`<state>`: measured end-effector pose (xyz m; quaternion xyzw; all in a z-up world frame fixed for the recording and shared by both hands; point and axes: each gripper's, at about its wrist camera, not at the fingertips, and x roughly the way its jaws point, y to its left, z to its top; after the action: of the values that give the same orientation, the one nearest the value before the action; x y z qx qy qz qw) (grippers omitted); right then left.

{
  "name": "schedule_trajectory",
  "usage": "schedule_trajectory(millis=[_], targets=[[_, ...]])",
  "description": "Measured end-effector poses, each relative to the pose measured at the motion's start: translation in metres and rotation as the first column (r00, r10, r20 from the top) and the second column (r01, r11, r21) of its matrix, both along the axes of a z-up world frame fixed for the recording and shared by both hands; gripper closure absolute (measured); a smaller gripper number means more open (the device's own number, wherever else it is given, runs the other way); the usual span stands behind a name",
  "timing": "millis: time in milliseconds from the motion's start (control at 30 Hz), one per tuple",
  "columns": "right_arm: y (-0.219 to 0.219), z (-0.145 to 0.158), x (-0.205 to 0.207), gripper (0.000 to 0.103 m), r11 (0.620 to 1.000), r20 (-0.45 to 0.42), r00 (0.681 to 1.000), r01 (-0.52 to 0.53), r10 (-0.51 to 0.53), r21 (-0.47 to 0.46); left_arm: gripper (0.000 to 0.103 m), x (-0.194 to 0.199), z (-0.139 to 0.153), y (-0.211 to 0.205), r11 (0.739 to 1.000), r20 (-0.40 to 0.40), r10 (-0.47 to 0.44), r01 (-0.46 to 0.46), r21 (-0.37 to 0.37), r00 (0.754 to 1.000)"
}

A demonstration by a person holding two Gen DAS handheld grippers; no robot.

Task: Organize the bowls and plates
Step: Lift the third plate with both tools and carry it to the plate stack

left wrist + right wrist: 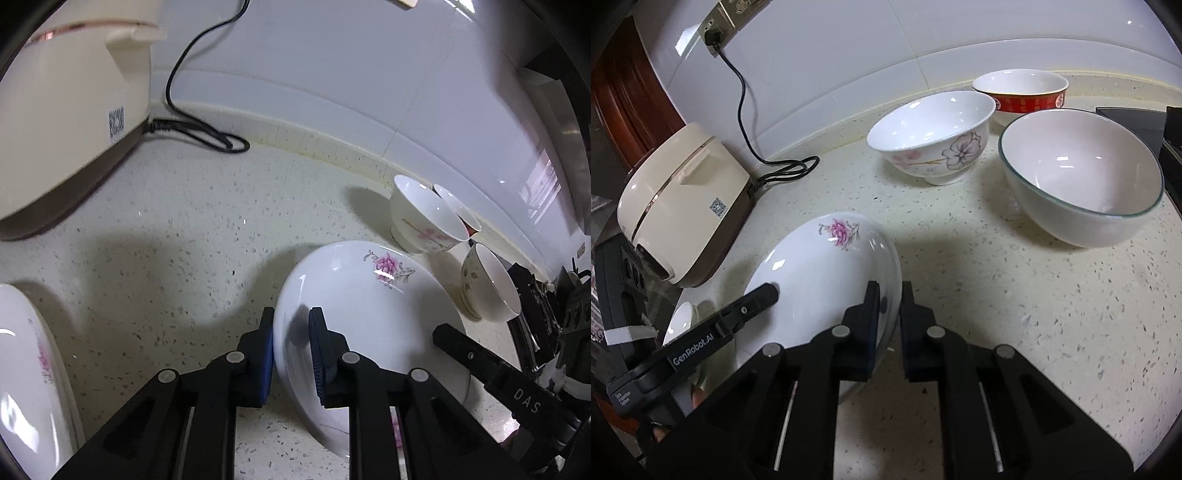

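Plate (369, 317) is the thing here, white with a pink flower, and I've got it pinched from both sides. My left gripper (291, 354) has its jaws narrow around the rim on one edge, one pad under and one on top. My right gripper (888, 317) does the same on the opposite edge, jaws narrow with the rim between them. The plate sits tilted over the speckled counter (997, 295); can't tell if it touches.

Behind it: a flowered bowl (932, 136), a red bowl (1021, 96) and a bigger green-rimmed bowl (1082, 177), close together. Rice cooker (683, 206) is off to the side, cord (738, 96) plugged into the wall. Another plate (29, 380) sits at the left view's edge.
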<state>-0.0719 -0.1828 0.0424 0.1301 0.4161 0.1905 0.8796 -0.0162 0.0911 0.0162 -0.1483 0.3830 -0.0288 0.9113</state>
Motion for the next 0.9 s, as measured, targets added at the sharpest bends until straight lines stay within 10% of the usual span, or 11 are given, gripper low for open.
schedule_trajectory(millis=[900], targets=[[-0.006, 0.009, -0.028, 0.088, 0.998, 0.065, 0.998, 0.006, -0.010, 0.056, 0.073, -0.029, 0.008, -0.003, 0.999, 0.081, 0.009, -0.006, -0.039, 0.997]])
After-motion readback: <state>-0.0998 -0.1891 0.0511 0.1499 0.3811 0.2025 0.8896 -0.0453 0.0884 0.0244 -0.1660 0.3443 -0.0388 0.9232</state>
